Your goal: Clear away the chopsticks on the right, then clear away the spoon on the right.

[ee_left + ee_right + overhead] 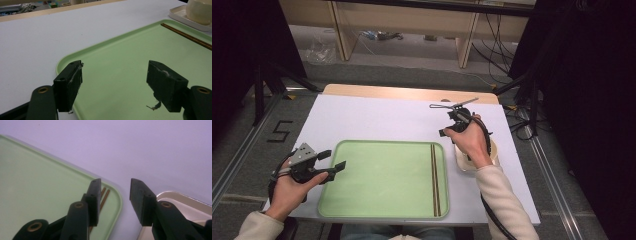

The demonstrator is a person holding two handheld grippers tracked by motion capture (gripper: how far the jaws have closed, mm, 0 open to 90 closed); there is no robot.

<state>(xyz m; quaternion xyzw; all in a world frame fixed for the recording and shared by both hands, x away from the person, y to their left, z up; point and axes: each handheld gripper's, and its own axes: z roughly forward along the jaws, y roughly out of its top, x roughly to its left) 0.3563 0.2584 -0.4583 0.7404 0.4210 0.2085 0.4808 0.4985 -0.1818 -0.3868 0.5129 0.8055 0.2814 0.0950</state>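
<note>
Two thin brown chopsticks (pixel 435 180) are lying straight along the right side of the smooth green tray (pixel 377 175), while the left gripper (pixel 333 161) and right gripper (pixel 444 125) are both hanging open.

Setting: recording lab or test bay.
Black curtains (pixel 592 100) flank the white-covered table (pixel 377 120); beyond it, loose cables (pixel 492 40) trail beneath a wooden bench (pixel 412 20).

Chopsticks (pixel 435 179) lie in the tray (pixel 382 180) at its right edge — right of it, seemingly, a bowl (pixel 199 11).
</note>
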